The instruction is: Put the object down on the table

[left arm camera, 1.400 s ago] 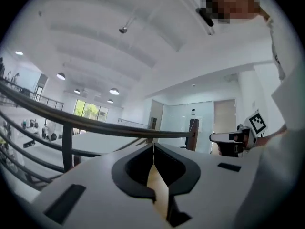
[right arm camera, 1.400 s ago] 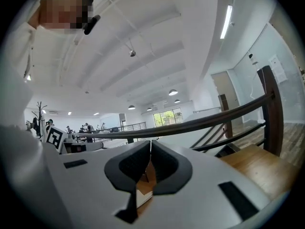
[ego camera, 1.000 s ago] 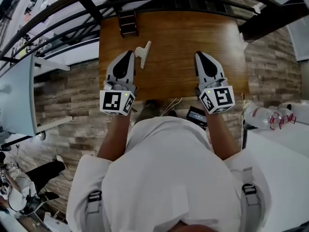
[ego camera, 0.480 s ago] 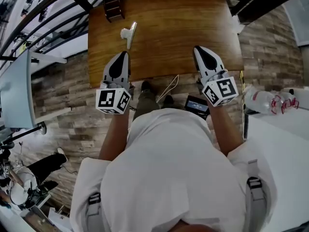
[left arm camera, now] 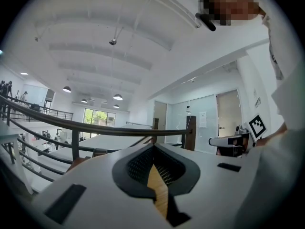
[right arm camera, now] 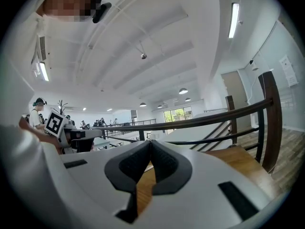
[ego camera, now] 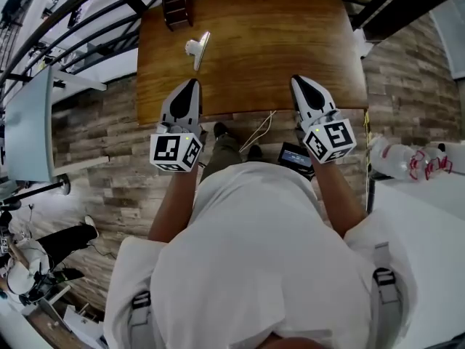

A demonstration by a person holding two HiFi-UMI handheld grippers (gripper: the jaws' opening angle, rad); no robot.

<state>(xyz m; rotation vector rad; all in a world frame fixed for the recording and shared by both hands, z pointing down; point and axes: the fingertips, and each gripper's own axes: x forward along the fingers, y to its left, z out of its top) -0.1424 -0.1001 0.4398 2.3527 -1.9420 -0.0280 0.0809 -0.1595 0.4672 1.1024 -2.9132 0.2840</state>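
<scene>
A small silver-white clip-like object (ego camera: pixel 196 48) lies on the wooden table (ego camera: pixel 276 42), towards its far left, with nothing holding it. My left gripper (ego camera: pixel 190 84) hovers at the table's near edge, a short way back from the object, jaws shut and empty. My right gripper (ego camera: pixel 298 81) is over the near edge further right, also shut with nothing in it. In the left gripper view the left gripper (left arm camera: pixel 153 146) has its pads pressed together, pointing at a railing. The right gripper view shows the right gripper (right arm camera: pixel 150 141) closed above the wood.
A dark slatted item (ego camera: pixel 176 9) sits at the table's far left corner. Below the near edge are a black device (ego camera: pixel 296 155) and a white cable (ego camera: pixel 258 129) on the floor. Plastic bottles (ego camera: pixel 396 162) lie at the right. A railing (ego camera: pixel 87 20) runs behind the table.
Both grippers have drawn back from over the table to its near edge. The clip-like object stays on the table, now farther from the left gripper.
</scene>
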